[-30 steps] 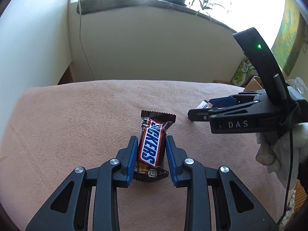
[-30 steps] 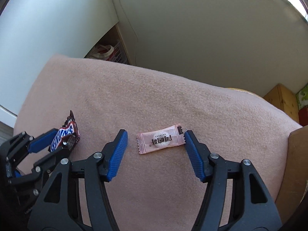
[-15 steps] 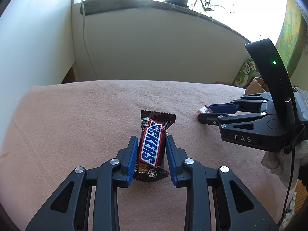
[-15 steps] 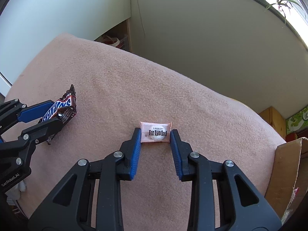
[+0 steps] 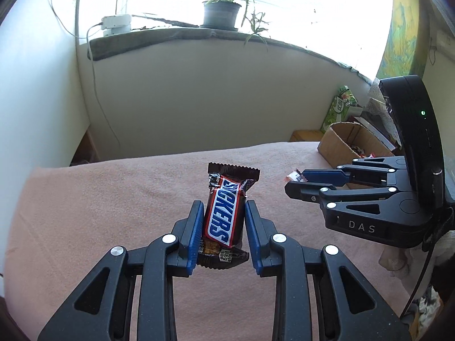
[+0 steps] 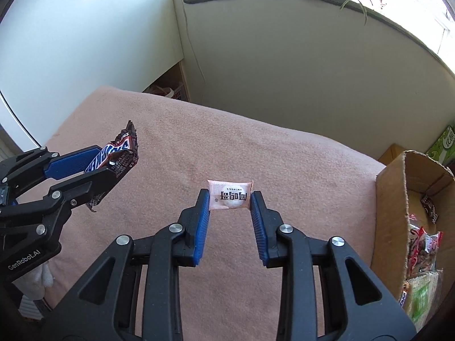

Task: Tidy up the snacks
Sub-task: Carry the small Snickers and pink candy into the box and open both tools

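Observation:
My left gripper [image 5: 223, 216] is shut on a Snickers bar [image 5: 224, 213], held upright above the pink blanket [image 5: 113, 199]. The right wrist view has the same bar [image 6: 119, 156] at the left, clamped in the left gripper [image 6: 111, 164]. My right gripper [image 6: 230, 199] is shut on a small pink candy packet [image 6: 229, 198], pinched by its two ends and lifted off the blanket [image 6: 256, 147]. In the left wrist view the right gripper [image 5: 295, 183] sits to the right, the candy [image 5: 294, 175] poking out at its tip.
An open cardboard box [image 6: 395, 199] with several wrapped snacks inside stands at the blanket's right edge, also in the left wrist view as the box [image 5: 338, 139]. A green carton [image 5: 339, 106] stands behind it. A potted plant [image 5: 221, 14] sits on the windowsill. A wall runs beyond the blanket.
The right gripper shut on the pink candy packet and lifted it. Both grippers rose and swung right with their snacks, bringing the cardboard box into view.

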